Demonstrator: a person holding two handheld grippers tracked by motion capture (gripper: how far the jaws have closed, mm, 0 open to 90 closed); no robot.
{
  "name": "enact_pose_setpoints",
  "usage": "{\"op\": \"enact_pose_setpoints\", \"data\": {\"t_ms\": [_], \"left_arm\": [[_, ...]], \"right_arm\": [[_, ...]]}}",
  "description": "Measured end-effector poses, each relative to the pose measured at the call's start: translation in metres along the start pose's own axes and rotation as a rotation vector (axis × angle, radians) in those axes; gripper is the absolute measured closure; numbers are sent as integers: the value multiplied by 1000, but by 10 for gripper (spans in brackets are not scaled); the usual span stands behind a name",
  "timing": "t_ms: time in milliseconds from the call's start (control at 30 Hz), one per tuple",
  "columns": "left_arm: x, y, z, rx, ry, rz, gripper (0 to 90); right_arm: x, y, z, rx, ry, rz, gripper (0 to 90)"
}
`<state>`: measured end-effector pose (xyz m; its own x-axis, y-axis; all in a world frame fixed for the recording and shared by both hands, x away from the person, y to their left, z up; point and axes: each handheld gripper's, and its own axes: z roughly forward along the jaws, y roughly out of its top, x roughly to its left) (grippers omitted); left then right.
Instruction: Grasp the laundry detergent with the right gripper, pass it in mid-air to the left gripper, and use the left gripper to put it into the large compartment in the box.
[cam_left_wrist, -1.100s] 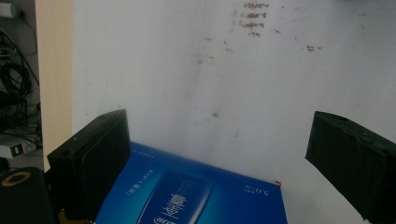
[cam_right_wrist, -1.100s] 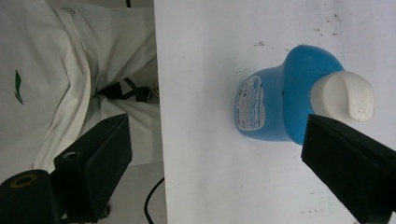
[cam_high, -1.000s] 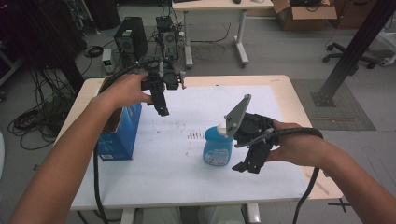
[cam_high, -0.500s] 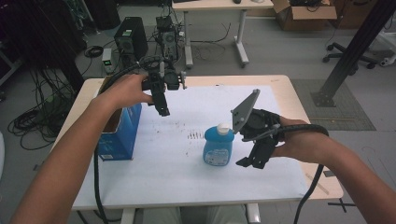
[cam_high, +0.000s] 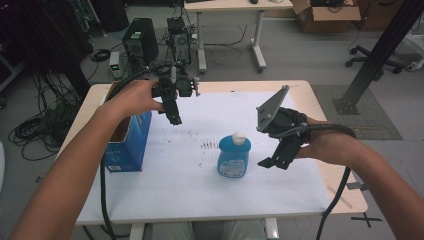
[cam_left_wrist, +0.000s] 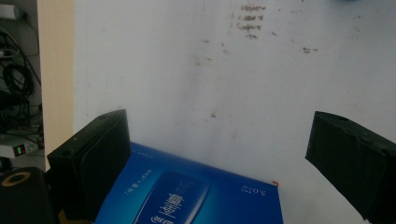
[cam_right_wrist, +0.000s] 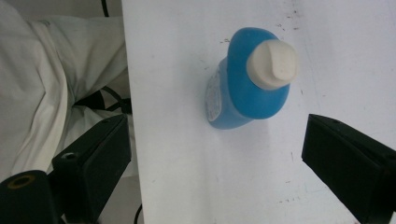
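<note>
1. Blue plastic bottle (cam_high: 233, 156) with a white cap stands upright mid-counter (cam_high: 200, 200), untouched.
2. Your right tongs (cam_high: 274, 163), jaws wide and empty, hover just beside it; square them on the body below the cap.
3. Blue box (cam_high: 131, 145), top open, contents hidden; left tongs (cam_high: 174, 119) wide above it.

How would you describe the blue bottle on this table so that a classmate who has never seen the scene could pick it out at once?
Start at the white-topped table. Near its middle, apart from the open blue box at the left edge and beside the open right gripper, stands the blue bottle. Unlike the square-cornered box, it is rounded, upright and topped with a white cap.
</note>
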<state>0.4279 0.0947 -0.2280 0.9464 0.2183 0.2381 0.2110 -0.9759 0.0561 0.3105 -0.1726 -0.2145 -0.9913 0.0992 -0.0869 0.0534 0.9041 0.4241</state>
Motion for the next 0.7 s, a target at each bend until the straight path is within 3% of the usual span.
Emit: {"op": "enact_pose_setpoints", "data": {"t_ms": [700], "left_arm": [[-1, -1, 0, 1, 0, -1, 69]], "right_arm": [[-30, -27, 15, -71, 7, 28, 75]]}}
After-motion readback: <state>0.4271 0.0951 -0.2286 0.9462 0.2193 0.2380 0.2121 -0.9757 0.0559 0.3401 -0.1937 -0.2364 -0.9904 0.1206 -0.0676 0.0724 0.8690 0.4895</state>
